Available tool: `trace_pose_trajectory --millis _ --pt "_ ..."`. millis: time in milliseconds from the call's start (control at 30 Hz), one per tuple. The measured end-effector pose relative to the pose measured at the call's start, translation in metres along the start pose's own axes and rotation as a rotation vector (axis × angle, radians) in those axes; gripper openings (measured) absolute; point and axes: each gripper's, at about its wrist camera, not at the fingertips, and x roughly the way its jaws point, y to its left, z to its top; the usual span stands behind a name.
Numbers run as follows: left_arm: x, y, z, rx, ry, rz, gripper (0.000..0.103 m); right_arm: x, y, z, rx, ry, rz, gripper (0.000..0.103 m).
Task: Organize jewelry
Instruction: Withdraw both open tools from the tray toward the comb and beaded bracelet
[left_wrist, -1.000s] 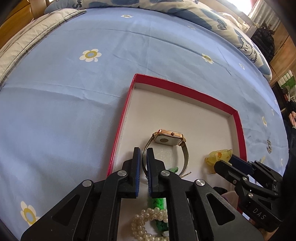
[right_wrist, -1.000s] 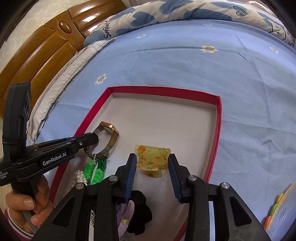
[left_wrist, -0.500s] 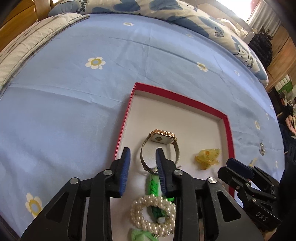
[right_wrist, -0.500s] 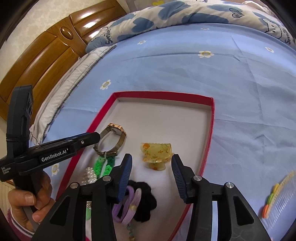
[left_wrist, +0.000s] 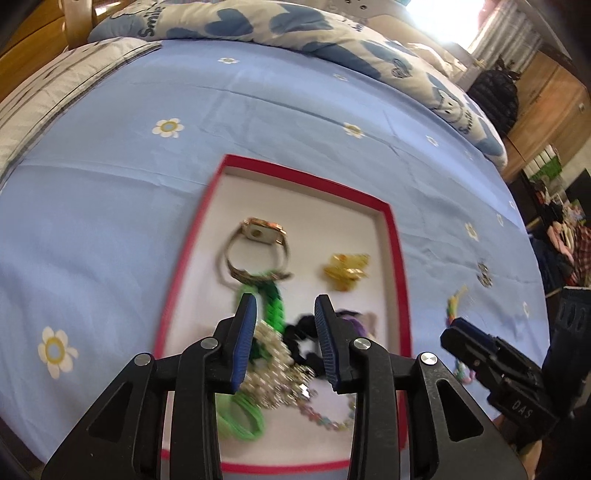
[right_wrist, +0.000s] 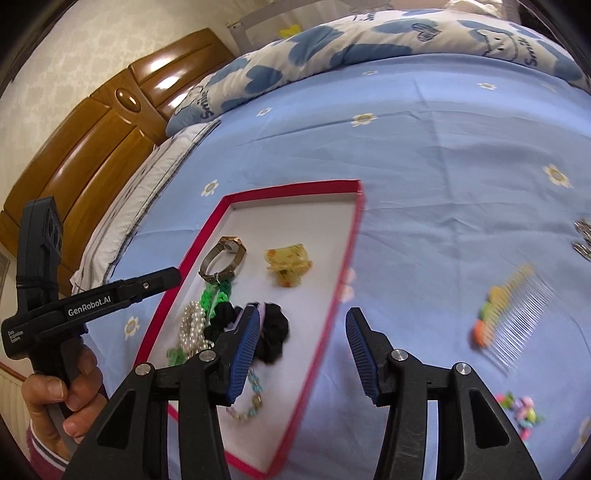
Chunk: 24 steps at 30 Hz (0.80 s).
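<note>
A red-rimmed tray lies on the blue bed. In it are a gold watch, a yellow hair claw, a green chain, a pearl bracelet, a black scrunchie and a beaded bracelet. My left gripper is open and empty, raised above the tray's near end. My right gripper is open and empty over the tray's right rim. A clear hair comb lies on the sheet to the right.
Small coloured clips and a silver piece lie on the sheet right of the tray. A folded quilt and a wooden headboard stand at the far end. The left gripper's body reaches in beside the tray's left rim.
My left gripper opened off the watch strap and drew back. My right gripper opened wider, left the yellow claw in the tray and swung right over the rim.
</note>
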Motion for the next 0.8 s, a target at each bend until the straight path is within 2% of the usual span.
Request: trace_pose_trajectory --millis 433,533,633,800 --pt "-0.003 -0.052 -0.024 0.085 0.028 -0.066 0.031 -0.058 -0.057 -0.033 0.099 -0.075 -0.071 0.051" --pt "-0.003 -0.064 -0.026 0.109 0.031 -0.075 0.031 -0.069 -0.073 -0.044 0.13 -0.081 -0.093 0.051" --pt "-0.002 -0.075 -0.028 0.131 0.033 -0.082 0.036 -0.077 -0.09 -0.057 0.165 -0.082 -0.122 0.051" --pt "0.007 -0.099 -0.03 0.179 0.051 -0.099 0.036 -0.083 -0.116 -0.075 0.218 -0.082 -0.152 0.052"
